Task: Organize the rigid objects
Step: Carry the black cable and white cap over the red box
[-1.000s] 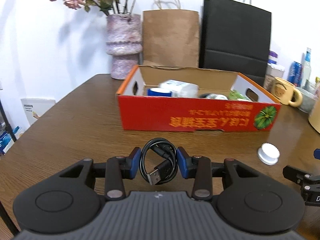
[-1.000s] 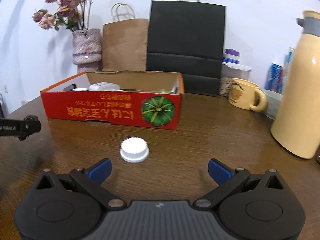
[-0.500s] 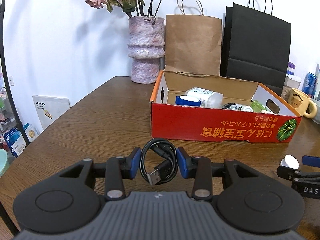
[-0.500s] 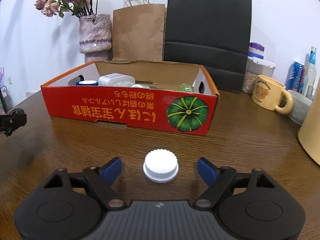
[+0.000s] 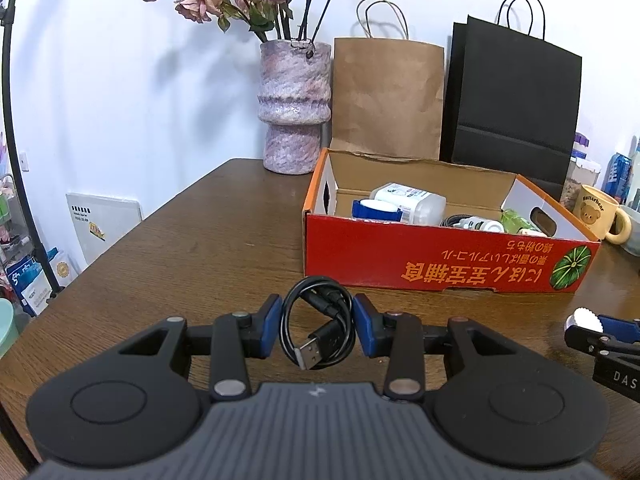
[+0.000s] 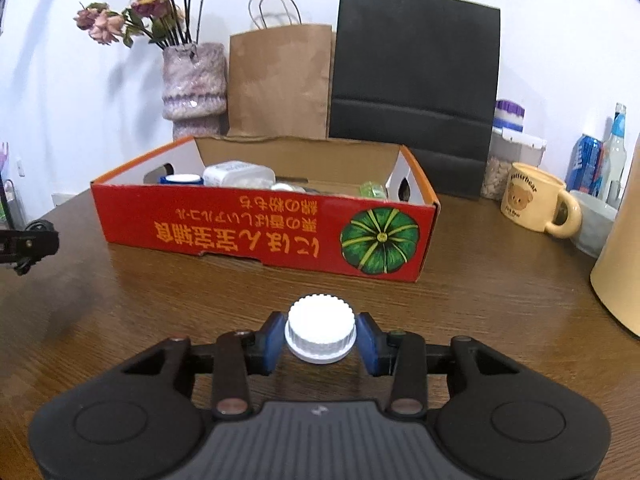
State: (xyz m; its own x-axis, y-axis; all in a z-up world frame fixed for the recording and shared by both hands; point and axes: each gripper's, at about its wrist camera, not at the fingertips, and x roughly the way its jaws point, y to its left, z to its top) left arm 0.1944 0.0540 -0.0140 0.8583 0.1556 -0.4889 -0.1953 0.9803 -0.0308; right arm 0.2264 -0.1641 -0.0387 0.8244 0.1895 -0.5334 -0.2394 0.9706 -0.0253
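My left gripper (image 5: 318,326) is shut on a coiled black USB cable (image 5: 320,322) and holds it above the wooden table (image 5: 200,248), in front of the red cardboard box (image 5: 440,268). My right gripper (image 6: 320,338) is shut on a white ribbed bottle cap (image 6: 320,334), low over the table in front of the same box (image 6: 260,232). The cap also shows at the right edge of the left wrist view (image 5: 582,319). The box holds a white bottle (image 5: 408,202), a blue-and-white container (image 5: 376,210) and several small items.
A pink vase with dried flowers (image 5: 294,108), a brown paper bag (image 5: 386,96) and a black paper bag (image 5: 512,100) stand behind the box. A bear mug (image 6: 536,204), a bowl, cans and a cream thermos (image 6: 620,264) are on the right.
My right gripper moved forward around the white cap and closed on it. My left gripper rose and shifted left with the cable still in it.
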